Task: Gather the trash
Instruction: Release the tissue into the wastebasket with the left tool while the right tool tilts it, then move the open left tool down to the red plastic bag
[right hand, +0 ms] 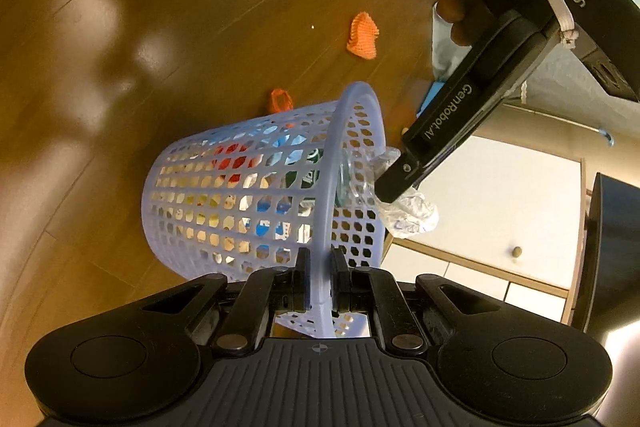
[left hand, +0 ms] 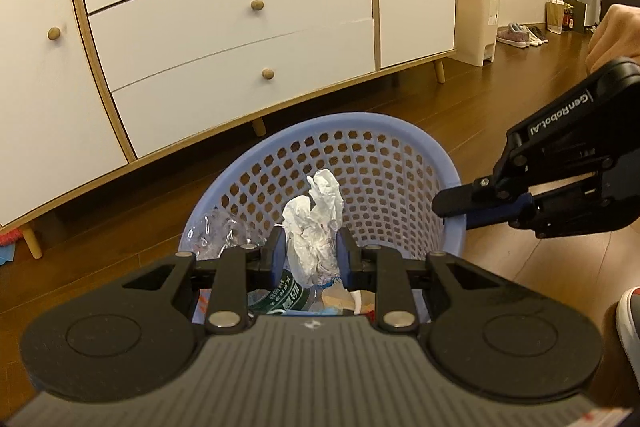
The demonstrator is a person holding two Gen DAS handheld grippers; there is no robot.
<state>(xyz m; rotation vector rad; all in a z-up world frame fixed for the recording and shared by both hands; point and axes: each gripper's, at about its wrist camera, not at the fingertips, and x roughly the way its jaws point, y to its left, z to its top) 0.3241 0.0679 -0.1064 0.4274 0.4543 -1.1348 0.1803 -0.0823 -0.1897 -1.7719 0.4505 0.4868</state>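
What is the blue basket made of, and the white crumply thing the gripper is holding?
The basket looks like moulded plastic: smooth, pale blue, with neat rows of holes. The white wad held by the left gripper seems to be tissue or thin paper, since it is matte and creased, though thin plastic film is possible. The right gripper pinches the basket's rim.

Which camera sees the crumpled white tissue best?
The left wrist view: the crumpled white tissue sits pinched in the left hand-held gripper over the blue basket. The right wrist view hides it behind that gripper.
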